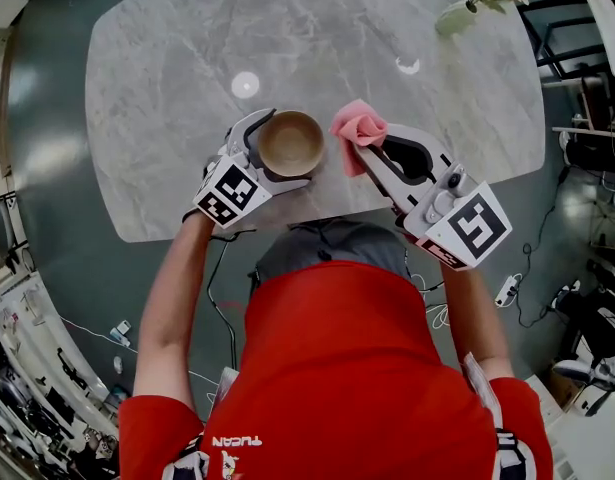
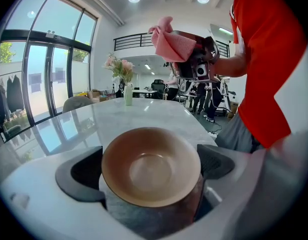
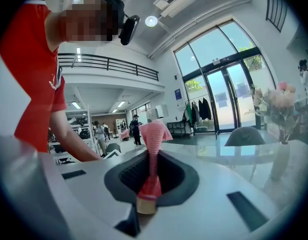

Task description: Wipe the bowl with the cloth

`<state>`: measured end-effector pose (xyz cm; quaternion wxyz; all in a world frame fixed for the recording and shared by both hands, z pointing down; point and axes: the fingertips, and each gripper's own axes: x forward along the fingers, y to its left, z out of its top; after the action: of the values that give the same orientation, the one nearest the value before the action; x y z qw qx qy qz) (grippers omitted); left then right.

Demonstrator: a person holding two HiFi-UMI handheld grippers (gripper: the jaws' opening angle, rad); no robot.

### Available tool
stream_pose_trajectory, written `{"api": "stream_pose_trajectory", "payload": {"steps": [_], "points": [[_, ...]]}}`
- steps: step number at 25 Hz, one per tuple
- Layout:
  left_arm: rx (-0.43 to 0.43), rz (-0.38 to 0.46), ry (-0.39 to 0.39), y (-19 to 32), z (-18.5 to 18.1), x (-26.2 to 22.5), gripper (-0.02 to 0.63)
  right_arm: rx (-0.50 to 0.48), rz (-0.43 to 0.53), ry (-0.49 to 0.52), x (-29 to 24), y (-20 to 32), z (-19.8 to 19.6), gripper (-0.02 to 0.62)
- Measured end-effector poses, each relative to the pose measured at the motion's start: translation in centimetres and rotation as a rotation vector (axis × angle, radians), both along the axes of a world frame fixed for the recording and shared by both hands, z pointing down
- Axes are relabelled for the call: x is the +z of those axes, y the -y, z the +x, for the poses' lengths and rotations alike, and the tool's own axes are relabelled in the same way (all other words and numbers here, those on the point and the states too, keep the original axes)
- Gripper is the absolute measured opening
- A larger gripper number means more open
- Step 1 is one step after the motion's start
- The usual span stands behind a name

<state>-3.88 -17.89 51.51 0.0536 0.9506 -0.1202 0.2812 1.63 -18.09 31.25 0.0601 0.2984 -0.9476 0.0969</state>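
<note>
The likeliest slip is at the bowl (image 1: 291, 143). The left tongs (image 1: 279, 151) grasp it only by its curved sides, one pad on each flank, so a firm push from the cloth (image 1: 357, 126) could twist it in the pads or squeeze it out. It sits over the near edge of the marble tabletop (image 1: 167, 88), close to the person's body, so a bowl that gets loose may go to the floor instead of the stone. Whether its foot rests on the tabletop cannot be told.

The second risk is the cloth itself. The right tongs (image 3: 151, 179) are clenched on a narrow twist of the pink cloth, with the loose bunch standing out past the tips. Dragging that bunch hard round the inside could pull the twist free, and the hard tips could knock the rim.

Both forearms reach forward from the red-sleeved shoulders. The left one comes in from the left with its tongs pointing forward and slightly right. The right one angles forward and left, aiming the cloth at the bowl. The cloth is just beside the rim, apparently not touching it.
</note>
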Motion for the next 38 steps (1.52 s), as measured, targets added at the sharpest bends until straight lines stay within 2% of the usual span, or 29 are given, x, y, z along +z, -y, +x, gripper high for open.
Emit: {"api": "stream_pose_trajectory", "payload": {"steps": [4,7,13,24,31,38], "points": [[-0.009,-0.002,0.006,-0.1,-0.1,0.4,0.583,-0.057,0.003,-0.087,1.2,0.3,-1.4,0.021],[-0.006,0.001,0.005,0.0,0.0,0.2,0.583,-0.128,0.002,-0.231,3.2,0.5,-2.7,0.021],[-0.011,-0.004,0.005,0.0,-0.1,0.4,0.583,-0.284,0.032,-0.447,7.0,0.9,-5.8,0.021],[-0.008,-0.008,0.001,0.0,0.1,0.5,0.583,-0.576,-0.082,-0.805,14.4,-0.5,-8.8,0.021],[-0.006,-0.010,0.006,0.0,0.1,0.5,0.583,-0.712,-0.154,-0.953,17.6,-1.9,-9.4,0.021],[-0.004,-0.011,0.012,0.0,0.0,0.4,0.583,-0.773,-0.216,-0.996,19.5,-2.7,-10.4,0.021]]}}
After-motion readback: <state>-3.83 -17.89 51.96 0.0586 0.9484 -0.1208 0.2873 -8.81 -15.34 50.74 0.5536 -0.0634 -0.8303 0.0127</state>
